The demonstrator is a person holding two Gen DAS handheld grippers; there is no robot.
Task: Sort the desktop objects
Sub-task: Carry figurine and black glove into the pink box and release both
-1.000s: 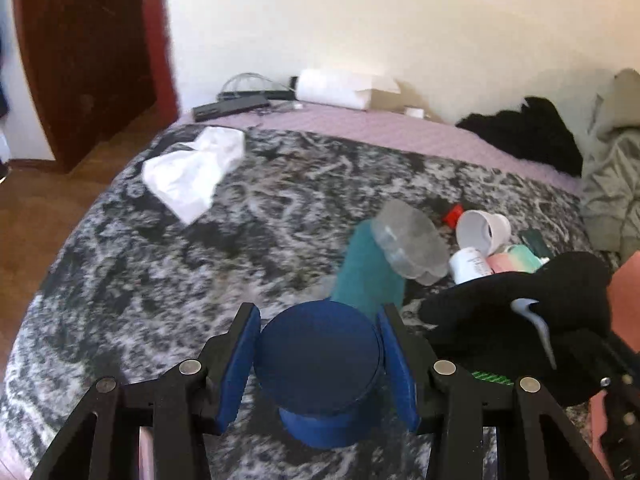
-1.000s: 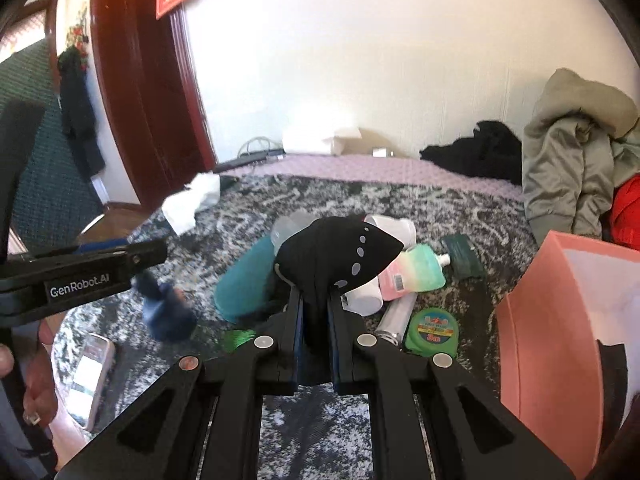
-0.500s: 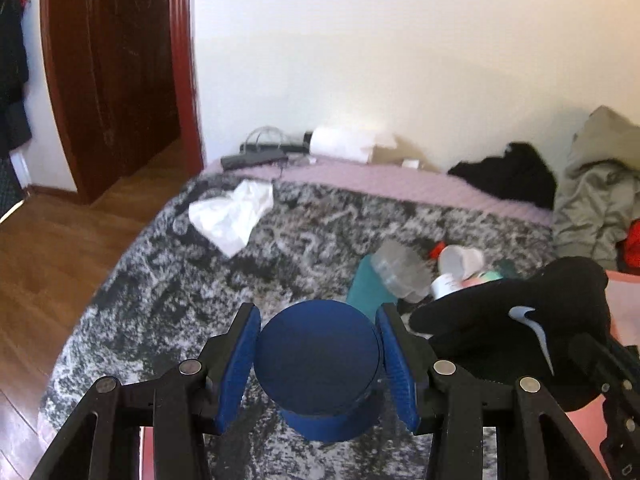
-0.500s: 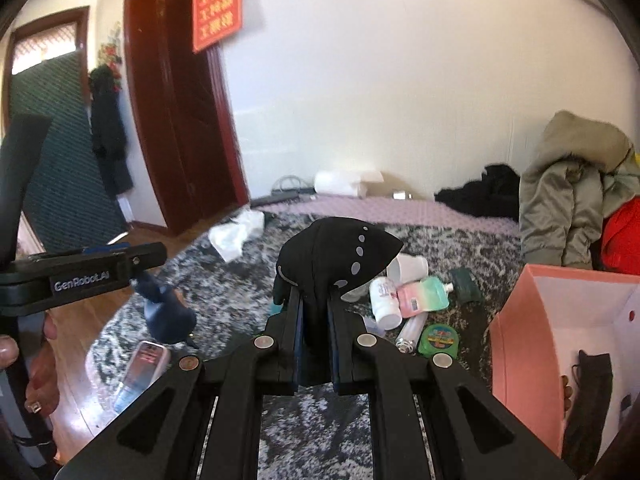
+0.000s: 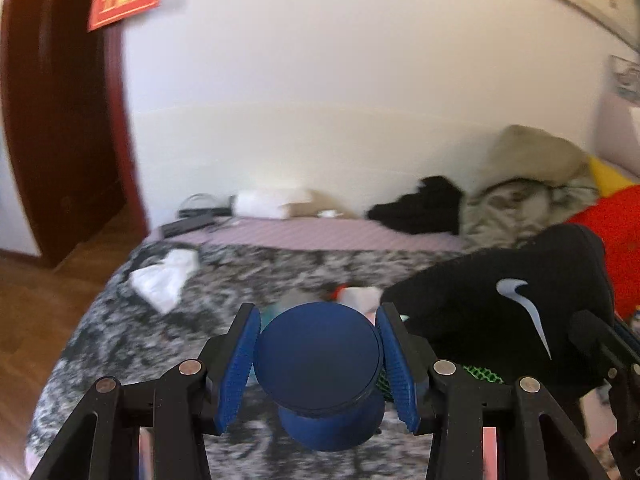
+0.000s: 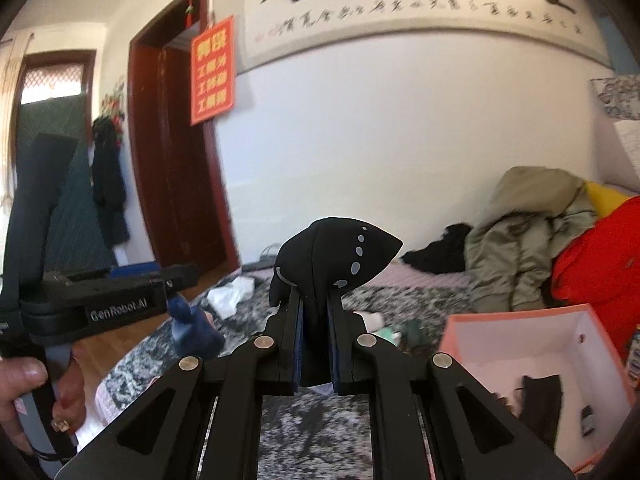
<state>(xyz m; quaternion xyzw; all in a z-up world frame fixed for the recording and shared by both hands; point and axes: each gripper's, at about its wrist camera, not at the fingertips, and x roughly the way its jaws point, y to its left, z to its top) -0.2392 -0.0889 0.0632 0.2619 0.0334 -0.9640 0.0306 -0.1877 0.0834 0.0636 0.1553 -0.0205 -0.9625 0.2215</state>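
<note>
Left gripper [image 5: 318,360]: blue pads pinching a dark blue jar [image 5: 320,364] by its sides; the lid faces the camera; jar held above the bed, clear of the blanket
Right gripper [image 6: 316,344]: jaws pressed together on a black glove [image 6: 332,256]; the glove stands up from between the fingers, grey dots down one side; in the left view the same glove [image 5: 508,312] shows a white swoosh and sits just right of the jar
Box [image 6: 532,316]: pink, white inside, low on the right; a dark cloth item lies on its floor
Blanket [image 5: 128,344]: grey and black mottled, under both grippers; a white tissue [image 5: 166,276] lies near its left edge; small bottles beyond the jar are blurred and partly hidden
Far edge: a lilac sheet [image 5: 320,234]; a black garment [image 5: 420,206] and an olive jacket [image 6: 524,236] heaped toward the right; a red cloth [image 6: 596,256] beside the jacket
Wall: white; a red door [image 6: 176,152] on the left
</note>
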